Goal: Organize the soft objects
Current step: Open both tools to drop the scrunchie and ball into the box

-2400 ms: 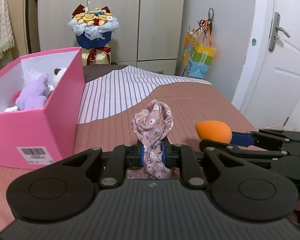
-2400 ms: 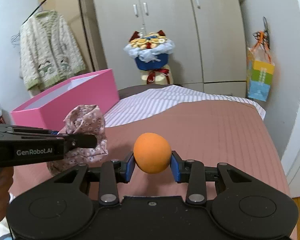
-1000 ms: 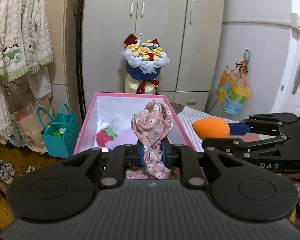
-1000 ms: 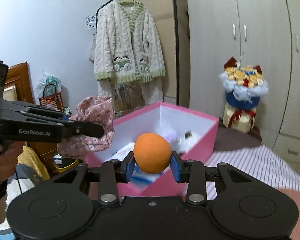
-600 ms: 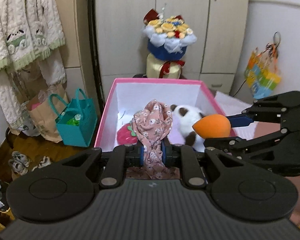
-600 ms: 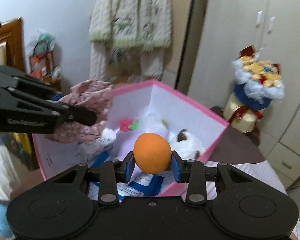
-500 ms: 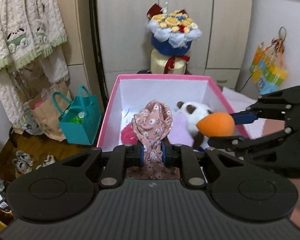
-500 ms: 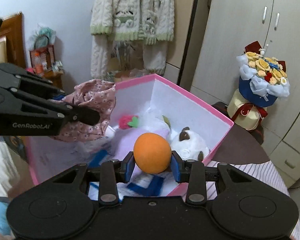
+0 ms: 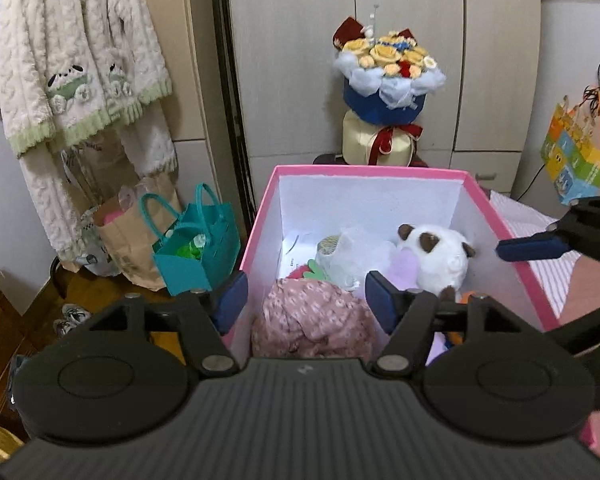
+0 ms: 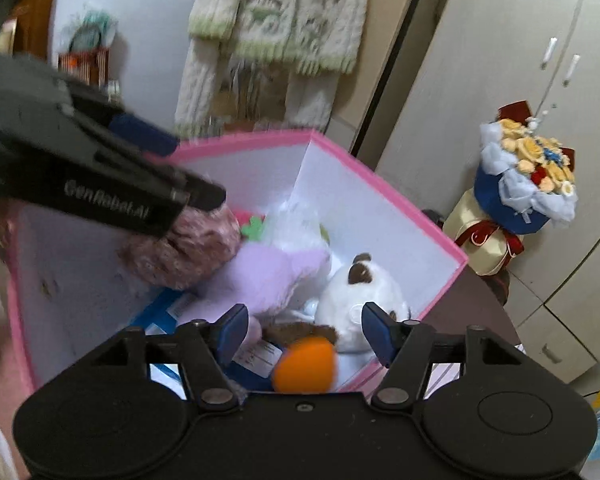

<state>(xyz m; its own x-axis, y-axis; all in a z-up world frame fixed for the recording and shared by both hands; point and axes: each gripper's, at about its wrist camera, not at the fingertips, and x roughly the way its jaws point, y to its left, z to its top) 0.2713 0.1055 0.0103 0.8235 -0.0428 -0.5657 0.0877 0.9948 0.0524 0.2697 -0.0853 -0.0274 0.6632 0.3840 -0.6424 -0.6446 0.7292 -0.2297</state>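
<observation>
A pink box (image 9: pixel 372 171) with white inner walls holds several soft toys, among them a white panda plush (image 9: pixel 440 254) and a lilac plush (image 10: pixel 272 268). My left gripper (image 9: pixel 306 300) hangs over the box with its jaws opening; the pink floral cloth (image 9: pixel 312 320) lies loose below them, touching neither pad. My right gripper (image 10: pixel 302 330) is also over the box (image 10: pixel 384 196), jaws opening. The blurred orange ball (image 10: pixel 305 365) sits low between its fingers, clear of the pads. The floral cloth (image 10: pixel 184 248) shows under the left gripper's fingers (image 10: pixel 196 196).
Behind the box stand a flower bouquet (image 9: pixel 386 64) and wardrobe doors (image 9: pixel 400 60). A fluffy cardigan (image 9: pixel 72 60) hangs at the left above a teal bag (image 9: pixel 196 256) and a paper bag (image 9: pixel 128 236) on the floor. The striped bed cover (image 9: pixel 548 256) lies right of the box.
Both grippers have opened. The floral cloth has dropped out of the left jaws into the box, and the orange ball has slipped down out of the right jaws.
</observation>
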